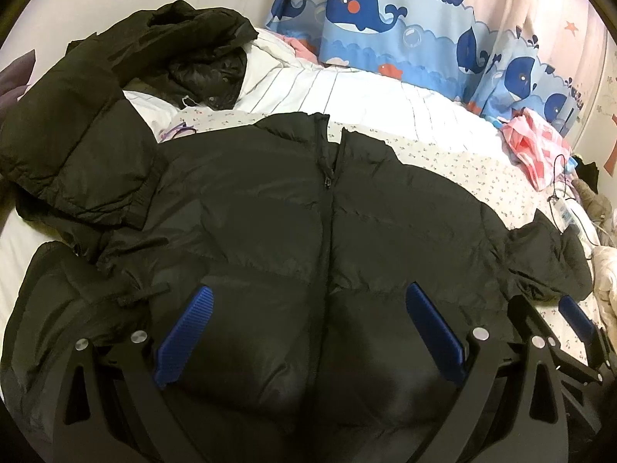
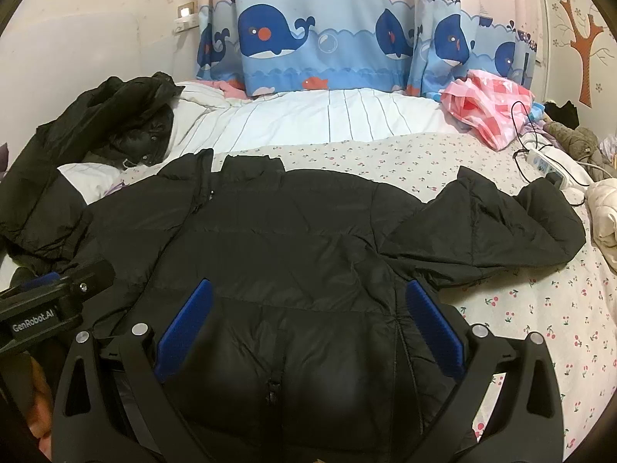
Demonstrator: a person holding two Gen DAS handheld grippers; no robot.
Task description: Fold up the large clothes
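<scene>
A black quilted puffer jacket (image 1: 293, 208) lay front-up on the bed (image 2: 540, 308), which wore a white sheet printed with small cherries. Its zip ran toward twelve o'clock, the collar at the far end, and one sleeve (image 2: 486, 227) stretched out toward two o'clock in the right wrist view. The left claw (image 1: 308, 332) hovered over the jacket's lower front with its blue ribbed fingers (image 1: 185, 332) spread wide, gripping nothing. The right claw (image 2: 308, 328) was likewise wide open and empty above the hem, its blue fingers (image 2: 435, 328) either side of the zip's lower end. A second black puffer coat (image 1: 77, 146) lay crumpled at ten o'clock, partly overlapping the jacket's other shoulder. A pink checked cloth (image 2: 486, 112) sat at one o'clock near a white power strip (image 2: 547, 162). A blue whale-print curtain (image 2: 308, 38) hung behind the bed at twelve o'clock.
</scene>
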